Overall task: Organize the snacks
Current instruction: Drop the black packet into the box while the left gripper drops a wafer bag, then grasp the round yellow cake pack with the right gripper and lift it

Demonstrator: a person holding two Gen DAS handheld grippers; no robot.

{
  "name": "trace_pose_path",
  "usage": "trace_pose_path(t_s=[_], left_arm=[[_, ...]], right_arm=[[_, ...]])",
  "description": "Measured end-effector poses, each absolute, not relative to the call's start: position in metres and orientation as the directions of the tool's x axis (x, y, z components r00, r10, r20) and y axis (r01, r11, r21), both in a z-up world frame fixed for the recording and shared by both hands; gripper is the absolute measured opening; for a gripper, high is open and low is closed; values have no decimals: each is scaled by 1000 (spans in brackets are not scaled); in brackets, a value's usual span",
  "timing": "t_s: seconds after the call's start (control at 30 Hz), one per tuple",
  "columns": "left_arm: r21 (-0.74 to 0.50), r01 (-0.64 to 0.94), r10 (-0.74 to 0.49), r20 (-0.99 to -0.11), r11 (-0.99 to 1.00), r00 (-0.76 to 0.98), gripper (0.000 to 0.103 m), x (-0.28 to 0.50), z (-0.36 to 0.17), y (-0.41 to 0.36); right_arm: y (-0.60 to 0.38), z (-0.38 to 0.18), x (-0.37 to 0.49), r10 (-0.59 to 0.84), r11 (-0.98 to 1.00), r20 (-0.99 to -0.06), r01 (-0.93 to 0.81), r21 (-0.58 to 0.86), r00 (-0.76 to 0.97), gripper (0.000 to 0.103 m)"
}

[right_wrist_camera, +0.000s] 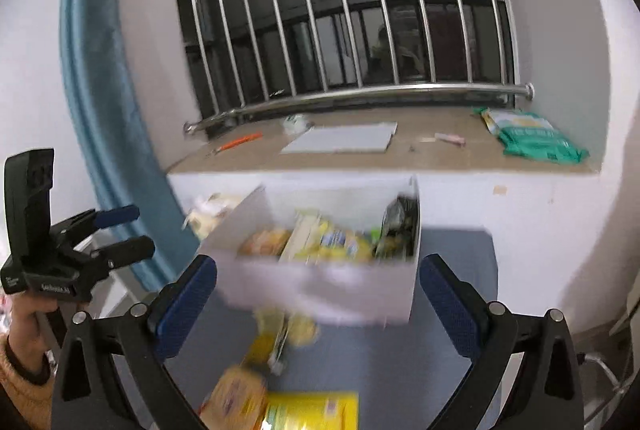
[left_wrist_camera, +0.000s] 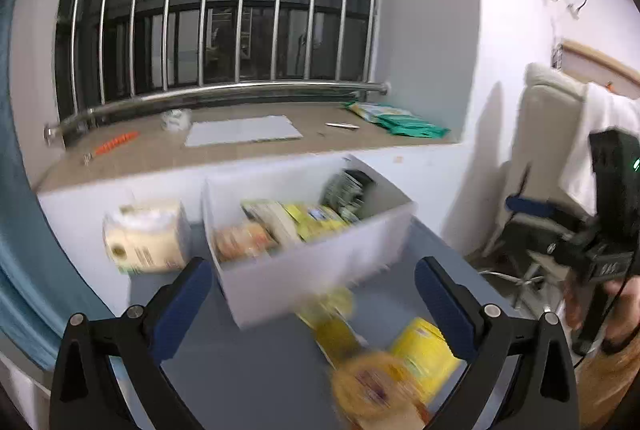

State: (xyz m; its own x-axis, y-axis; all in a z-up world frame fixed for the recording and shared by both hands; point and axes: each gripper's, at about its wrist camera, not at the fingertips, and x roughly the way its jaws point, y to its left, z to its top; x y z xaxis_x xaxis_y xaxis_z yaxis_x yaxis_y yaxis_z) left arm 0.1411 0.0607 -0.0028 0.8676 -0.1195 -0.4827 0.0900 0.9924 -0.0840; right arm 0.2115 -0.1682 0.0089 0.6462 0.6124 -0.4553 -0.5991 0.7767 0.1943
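- Right now you are working over a grey-blue table (left_wrist_camera: 256, 370) pushed up to a white wall, with a tan window ledge (left_wrist_camera: 152, 154) above it and a barred dark window (left_wrist_camera: 224, 10) behind.
- On that ledge lie a pale flat sheet (left_wrist_camera: 244, 130), green packets (left_wrist_camera: 404, 122) at the right end, an orange item (left_wrist_camera: 116, 143) at the left and a small white lump (left_wrist_camera: 176, 119).
- Your white bin (left_wrist_camera: 320, 266) sits on the table between both tools; it holds several blurred snack packs (left_wrist_camera: 296, 222), yellow, orange and dark.
- Loose yellow snack bags (left_wrist_camera: 400, 362) lie on the table just in front of the bin, close to your tools; 1 yellow box (right_wrist_camera: 316, 412) is nearest in the right view.
- A pale wrapped pack (left_wrist_camera: 146, 236) stands left of the bin, near the wall.
- Your left gripper (left_wrist_camera: 312, 314) is spread wide, holding nothing.
- Your right gripper (right_wrist_camera: 316, 306) is likewise spread wide, with nothing between its blue pads (right_wrist_camera: 188, 302).
- A blue curtain (right_wrist_camera: 100, 90) hangs at the left; a chair (left_wrist_camera: 540, 166) stands to the right of the table.
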Motion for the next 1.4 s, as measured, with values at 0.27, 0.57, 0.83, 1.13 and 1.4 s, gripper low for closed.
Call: trace_pose_path(t_s=[0.27, 0.57, 0.83, 1.13, 1.4], left_arm=[[-171, 97, -171, -492, 980, 854, 103, 71, -50, 36], [-174, 40, -120, -479, 984, 870, 103, 36, -53, 43], [-188, -1, -91, -478, 982, 874, 103, 25, -57, 61], [-234, -45, -79, -495, 971, 866, 103, 17, -71, 82], [-264, -78, -72, -514, 961, 855, 103, 13, -82, 95]], right_arm=[[-196, -64, 137, 592, 794, -519, -554, 249, 616, 103], [-148, -94, 121, 526, 792, -621, -602, 107, 581, 103], [-72, -109, 128, 431, 762, -702, -645, -53, 567, 103], [-8, -140, 154, 285, 733, -774, -649, -204, 565, 103], [-13, -139, 159, 331, 737, -791, -664, -122, 514, 78]])
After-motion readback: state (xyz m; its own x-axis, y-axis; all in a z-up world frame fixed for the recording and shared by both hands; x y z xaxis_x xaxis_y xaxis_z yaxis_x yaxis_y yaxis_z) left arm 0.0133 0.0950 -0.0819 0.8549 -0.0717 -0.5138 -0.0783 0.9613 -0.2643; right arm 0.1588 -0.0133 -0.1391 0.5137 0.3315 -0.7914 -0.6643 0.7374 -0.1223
